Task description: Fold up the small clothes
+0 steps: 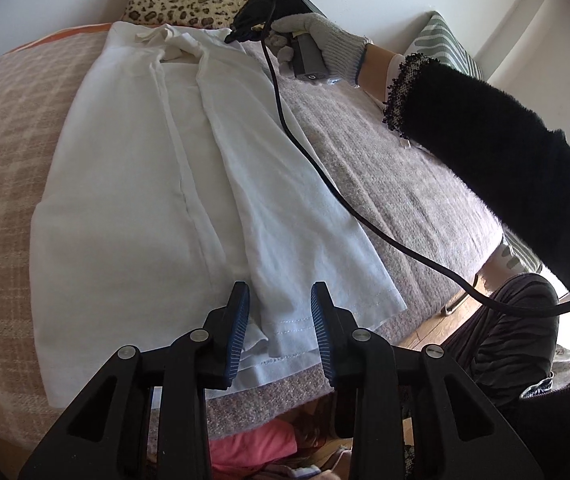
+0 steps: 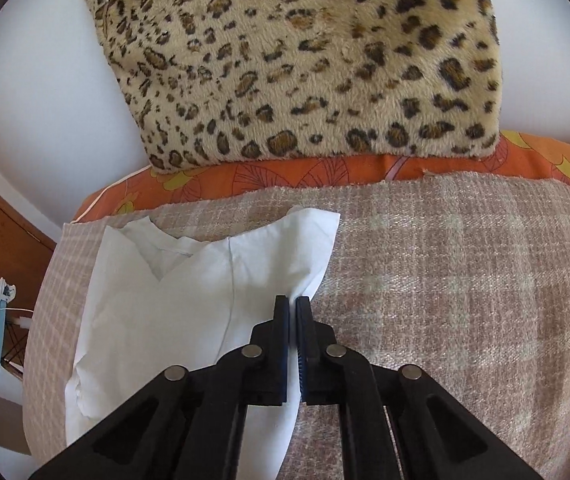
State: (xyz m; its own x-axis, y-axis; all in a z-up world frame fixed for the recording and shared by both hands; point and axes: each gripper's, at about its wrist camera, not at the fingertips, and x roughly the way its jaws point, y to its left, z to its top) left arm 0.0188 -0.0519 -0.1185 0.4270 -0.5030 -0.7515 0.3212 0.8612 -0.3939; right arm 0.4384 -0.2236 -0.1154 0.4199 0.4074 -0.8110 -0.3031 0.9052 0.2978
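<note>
Now the big bed blanket (image 1: 385,168) holds a white shirt (image 1: 145,168), lying long from 6 to 12 o'clock. Its bottom hem sits between the left gripper (image 1: 281,320)'s open fingers. Only the right view shows the right gripper (image 2: 295,308) pinched shut on the shirt's top corner, below the spotty pillow (image 2: 305,60).

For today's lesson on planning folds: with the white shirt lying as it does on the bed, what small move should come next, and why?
Probably close the left hand-held gripper on the hem. Its jaws stand open astride the bottom hem of the white shirt, not yet pinching it, while the right hand-held gripper is already shut on the shirt's edge near the collar end. With both ends held, the folded side could be lifted over evenly.
</note>
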